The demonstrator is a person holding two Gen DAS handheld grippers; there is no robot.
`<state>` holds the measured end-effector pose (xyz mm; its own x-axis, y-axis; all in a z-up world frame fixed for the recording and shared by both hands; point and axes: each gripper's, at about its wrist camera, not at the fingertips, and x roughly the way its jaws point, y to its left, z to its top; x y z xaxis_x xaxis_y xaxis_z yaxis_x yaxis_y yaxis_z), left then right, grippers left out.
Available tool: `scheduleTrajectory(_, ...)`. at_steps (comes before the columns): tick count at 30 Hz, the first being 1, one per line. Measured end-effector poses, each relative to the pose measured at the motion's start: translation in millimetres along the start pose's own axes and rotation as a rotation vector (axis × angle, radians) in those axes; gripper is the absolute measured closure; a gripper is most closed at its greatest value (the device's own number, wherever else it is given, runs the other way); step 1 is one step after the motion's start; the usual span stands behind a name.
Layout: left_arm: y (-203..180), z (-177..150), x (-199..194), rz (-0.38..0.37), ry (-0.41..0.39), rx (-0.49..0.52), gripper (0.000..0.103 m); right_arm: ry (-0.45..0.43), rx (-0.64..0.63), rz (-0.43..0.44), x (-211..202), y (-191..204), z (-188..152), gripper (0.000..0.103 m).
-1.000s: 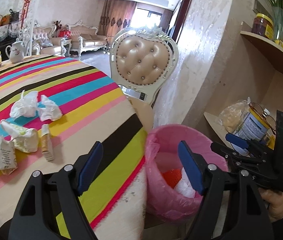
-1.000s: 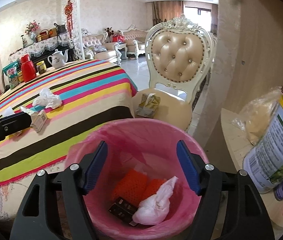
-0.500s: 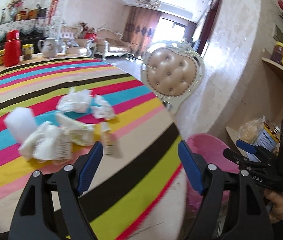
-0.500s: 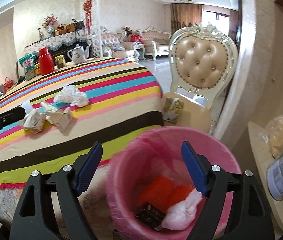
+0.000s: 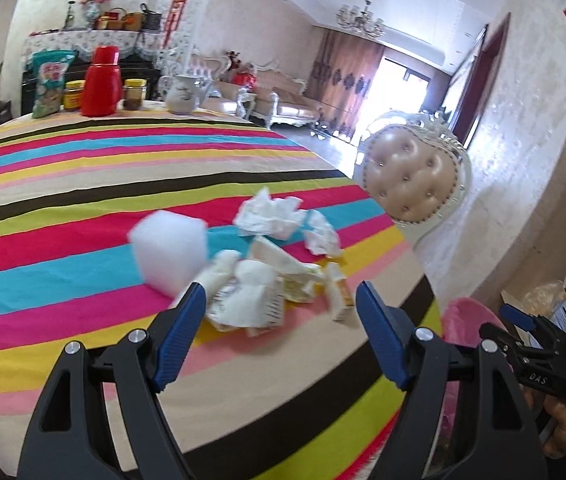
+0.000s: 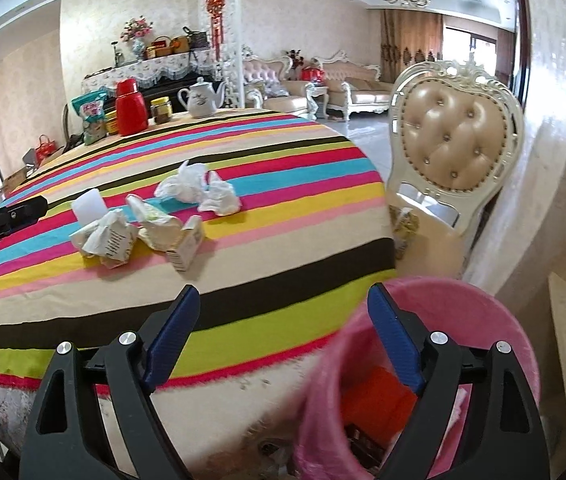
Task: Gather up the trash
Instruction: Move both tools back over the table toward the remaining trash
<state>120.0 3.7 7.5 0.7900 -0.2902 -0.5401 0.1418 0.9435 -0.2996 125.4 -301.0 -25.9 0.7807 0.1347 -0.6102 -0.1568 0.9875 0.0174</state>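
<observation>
Left gripper (image 5: 281,312) (jaws apart, empty) hovers before trash pile (image 5: 271,276) near table edge (image 5: 423,276).

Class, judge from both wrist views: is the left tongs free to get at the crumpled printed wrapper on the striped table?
Probably yes. The left tongs stand open and empty, aimed at the crumpled printed wrapper, which lies just ahead. Nothing sits in front of it; the white foam block only flanks it.

One white foam block (image 6: 90,207), two crumpled white tissues (image 6: 199,192), two crumpled wrappers (image 6: 107,240) and one small carton (image 6: 187,246) mid-frame on the striped tabletop (image 6: 283,248). One pink bin (image 6: 435,360) lower right. One red flask (image 6: 131,108), one teapot (image 6: 201,100), two jars (image 6: 161,110) upper left. One chair (image 6: 455,152) at right.
</observation>
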Motion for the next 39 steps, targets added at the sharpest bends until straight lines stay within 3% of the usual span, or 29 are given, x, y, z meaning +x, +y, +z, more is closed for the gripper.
scheduleTrajectory(19, 54, 14, 36, 0.107, 0.059, -0.058, 0.029, 0.042, -0.068, 0.11, 60, 53, 23, 0.022)
scheduleTrajectory(39, 76, 29, 60, 0.14, 0.089, -0.051, 0.032, 0.065, -0.109, 0.162, 91, 88, 34, 0.022)
